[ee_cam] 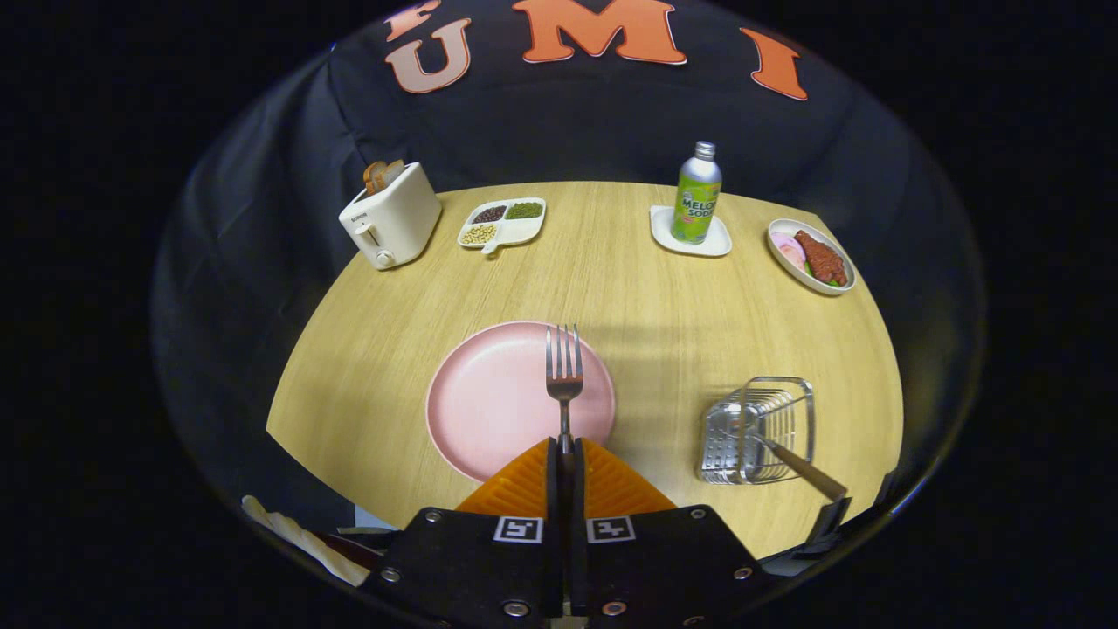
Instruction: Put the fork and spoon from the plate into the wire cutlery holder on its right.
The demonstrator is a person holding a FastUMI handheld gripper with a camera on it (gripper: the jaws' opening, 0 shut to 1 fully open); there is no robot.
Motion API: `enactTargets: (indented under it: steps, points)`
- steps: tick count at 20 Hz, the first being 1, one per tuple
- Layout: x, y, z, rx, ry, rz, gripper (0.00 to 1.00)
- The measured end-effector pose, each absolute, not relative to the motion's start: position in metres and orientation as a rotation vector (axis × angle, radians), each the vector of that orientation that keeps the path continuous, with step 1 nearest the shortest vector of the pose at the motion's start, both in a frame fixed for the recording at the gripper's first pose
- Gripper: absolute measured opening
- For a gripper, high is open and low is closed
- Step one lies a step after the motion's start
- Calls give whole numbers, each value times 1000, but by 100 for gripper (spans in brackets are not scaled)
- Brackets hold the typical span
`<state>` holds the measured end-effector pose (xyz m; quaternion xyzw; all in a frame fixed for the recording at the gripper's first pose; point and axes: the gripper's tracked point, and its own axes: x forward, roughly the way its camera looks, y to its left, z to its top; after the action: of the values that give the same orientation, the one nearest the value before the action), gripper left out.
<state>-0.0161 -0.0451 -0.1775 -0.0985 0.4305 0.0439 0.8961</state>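
My gripper is shut on the handle of a metal fork. The fork points forward, tines away from me, held above the right part of a pink plate. The plate sits on the wooden table just ahead of the fingers and has nothing else lying on it. To the right of the plate stands the wire cutlery holder. A utensil with a long handle, likely the spoon, sticks out of the holder and leans toward me on the right.
Along the far side of the table stand a white toaster with bread in it, a divided dish of beans, a soda bottle on a white coaster, and an oval dish of food.
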Motion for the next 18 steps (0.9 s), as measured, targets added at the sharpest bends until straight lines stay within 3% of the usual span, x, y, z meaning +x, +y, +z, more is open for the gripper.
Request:
enactTargets:
  steps: [18]
  points:
    - [-58,-167,-134,-364,1139,-58,4]
